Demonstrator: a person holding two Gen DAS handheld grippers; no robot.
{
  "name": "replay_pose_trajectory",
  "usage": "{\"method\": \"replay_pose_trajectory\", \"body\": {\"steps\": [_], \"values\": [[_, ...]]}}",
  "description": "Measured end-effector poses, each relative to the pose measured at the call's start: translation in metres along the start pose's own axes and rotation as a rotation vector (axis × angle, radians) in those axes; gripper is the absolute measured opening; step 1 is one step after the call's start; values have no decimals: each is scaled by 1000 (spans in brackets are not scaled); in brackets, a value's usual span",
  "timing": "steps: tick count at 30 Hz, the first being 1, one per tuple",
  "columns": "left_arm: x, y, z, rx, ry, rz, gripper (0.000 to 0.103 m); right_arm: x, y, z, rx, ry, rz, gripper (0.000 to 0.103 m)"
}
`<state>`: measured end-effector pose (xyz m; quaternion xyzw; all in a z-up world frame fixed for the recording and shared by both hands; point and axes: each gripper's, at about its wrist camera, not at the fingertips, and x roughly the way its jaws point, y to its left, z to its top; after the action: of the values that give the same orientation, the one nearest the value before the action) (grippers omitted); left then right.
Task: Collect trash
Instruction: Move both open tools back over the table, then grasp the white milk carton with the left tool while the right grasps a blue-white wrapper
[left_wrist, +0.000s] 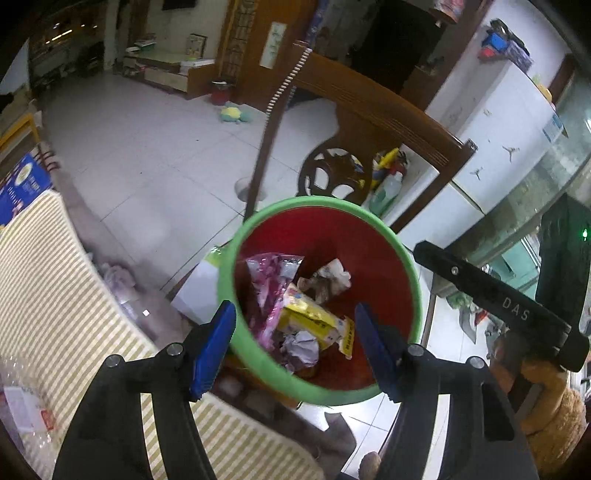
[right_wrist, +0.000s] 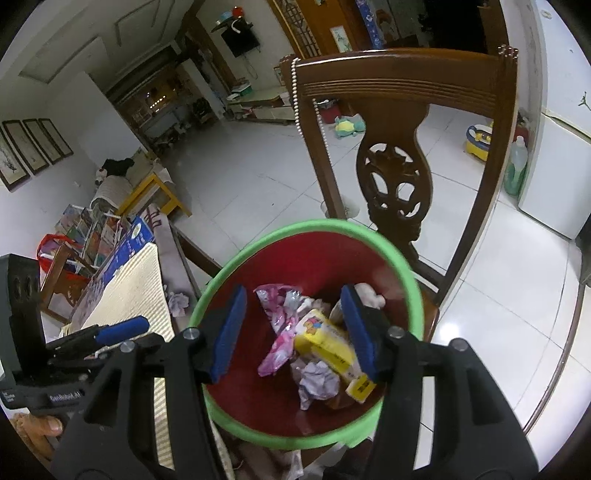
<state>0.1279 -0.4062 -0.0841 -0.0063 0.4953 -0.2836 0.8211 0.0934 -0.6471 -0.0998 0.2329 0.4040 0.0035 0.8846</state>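
Both grippers hang over the bin (left_wrist: 321, 295), a red pail with a green rim set against a wooden chair (right_wrist: 399, 155). Left gripper (left_wrist: 293, 345): blue pads stand wide apart, nothing between them. Right gripper (right_wrist: 293, 328): pads parted at a middling width, also empty; a pale scrap shows just behind its right pad, and contact cannot be confirmed.

Collected trash lies at the bottom of the bin: a pink wrapper (right_wrist: 279, 332), a yellow packet (right_wrist: 328, 347) and a crumpled paper ball (right_wrist: 319, 380).

One more crumpled paper (right_wrist: 179, 301) sits on the table edge beside the striped mat (right_wrist: 125, 291), just outside the rim.

Handling, as a judgement: this paper is light and soft, compresses under the pads, and will not break. Grip across its bulk, not a loose corner, since thin edges can slip or tear free.
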Motion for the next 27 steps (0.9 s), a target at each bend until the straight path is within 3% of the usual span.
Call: {"method": "replay_pose_trajectory", "body": {"steps": [5, 13, 19, 27], "values": [[-24, 22, -14, -36, -34, 15, 64, -1, 29, -11, -31, 10, 19, 52], [-85, 80, -53, -113, -103, 72, 64, 10, 112, -54, -143, 89, 92, 55], [-140, 149, -99, -198, -144, 179, 66, 27, 199, -105, -320, 231, 187, 57], [-202, 252, -185, -337, -116, 343, 73, 40, 311, -213, -626, 494, 342, 81]]}}
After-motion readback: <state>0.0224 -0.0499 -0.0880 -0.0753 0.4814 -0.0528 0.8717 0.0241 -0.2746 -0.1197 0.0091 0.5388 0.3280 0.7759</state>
